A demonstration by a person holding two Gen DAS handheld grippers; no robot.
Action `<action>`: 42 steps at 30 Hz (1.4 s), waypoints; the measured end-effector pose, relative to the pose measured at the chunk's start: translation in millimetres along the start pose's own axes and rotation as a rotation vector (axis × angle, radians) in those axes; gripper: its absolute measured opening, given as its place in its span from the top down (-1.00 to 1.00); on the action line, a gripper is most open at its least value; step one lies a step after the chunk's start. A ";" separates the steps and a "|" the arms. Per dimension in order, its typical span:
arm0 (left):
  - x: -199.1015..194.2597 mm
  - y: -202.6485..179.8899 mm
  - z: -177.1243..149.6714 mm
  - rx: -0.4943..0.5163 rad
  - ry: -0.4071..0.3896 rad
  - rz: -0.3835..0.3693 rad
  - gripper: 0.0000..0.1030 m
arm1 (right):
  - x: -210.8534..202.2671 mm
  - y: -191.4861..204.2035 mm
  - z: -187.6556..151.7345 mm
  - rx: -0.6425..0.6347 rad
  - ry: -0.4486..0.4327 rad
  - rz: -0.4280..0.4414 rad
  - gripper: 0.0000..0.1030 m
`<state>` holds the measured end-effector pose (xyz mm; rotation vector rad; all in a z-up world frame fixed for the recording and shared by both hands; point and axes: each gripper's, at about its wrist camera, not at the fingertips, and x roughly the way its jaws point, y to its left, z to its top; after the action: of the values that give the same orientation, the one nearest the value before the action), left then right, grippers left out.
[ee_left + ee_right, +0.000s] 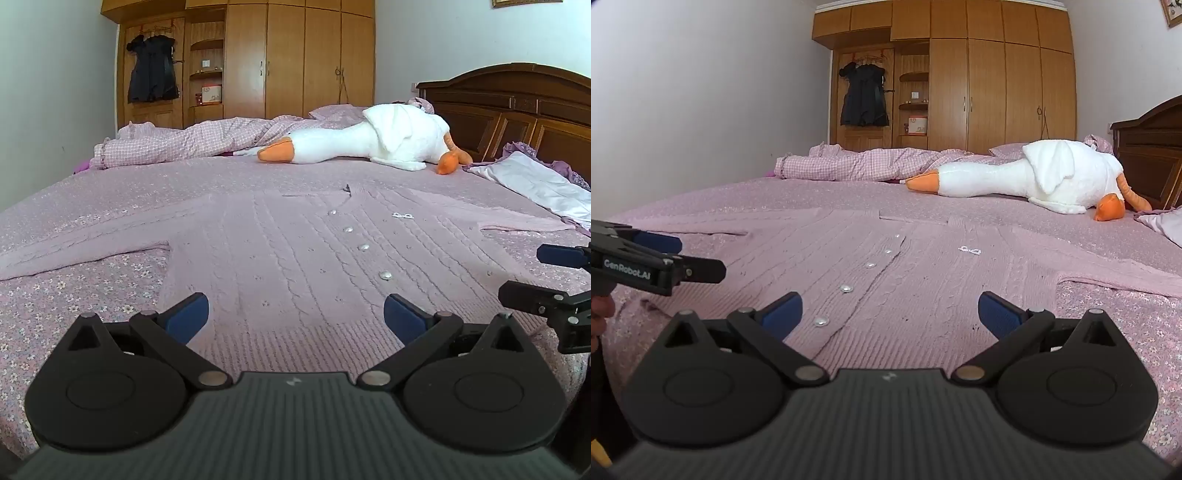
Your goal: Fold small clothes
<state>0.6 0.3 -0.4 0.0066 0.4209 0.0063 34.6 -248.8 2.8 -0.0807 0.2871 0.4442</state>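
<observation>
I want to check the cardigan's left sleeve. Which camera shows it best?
The left wrist view: the sleeve of the pink cardigan lies flat, fully visible. In the right wrist view, the left gripper partly hides it.

Home bedroom: bed [110, 192] with carved headboard [517, 107], wooden wardrobe [997, 81], plush goose [1034, 177], dress [864, 96] hanging.

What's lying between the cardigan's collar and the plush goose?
Only bare floral bedspread between the cardigan and plush goose; both wrist views show it.
</observation>
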 end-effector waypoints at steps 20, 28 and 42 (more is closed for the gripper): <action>1.5 1.0 1.9 -0.014 0.009 -0.011 -1.00 | 2.7 -2.4 -1.0 0.025 0.014 0.021 -1.00; 0.9 -1.4 1.5 -0.009 0.012 -0.022 -1.00 | 3.7 -3.7 -1.7 0.026 0.021 0.021 -1.00; 2.8 0.0 -1.3 -0.001 0.032 -0.025 -1.00 | 4.7 -3.1 -1.5 0.025 0.027 0.024 -1.00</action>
<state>2.6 0.4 -2.8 0.0007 0.4532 -0.0185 39.7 -249.9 0.0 -0.0591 0.3203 0.4637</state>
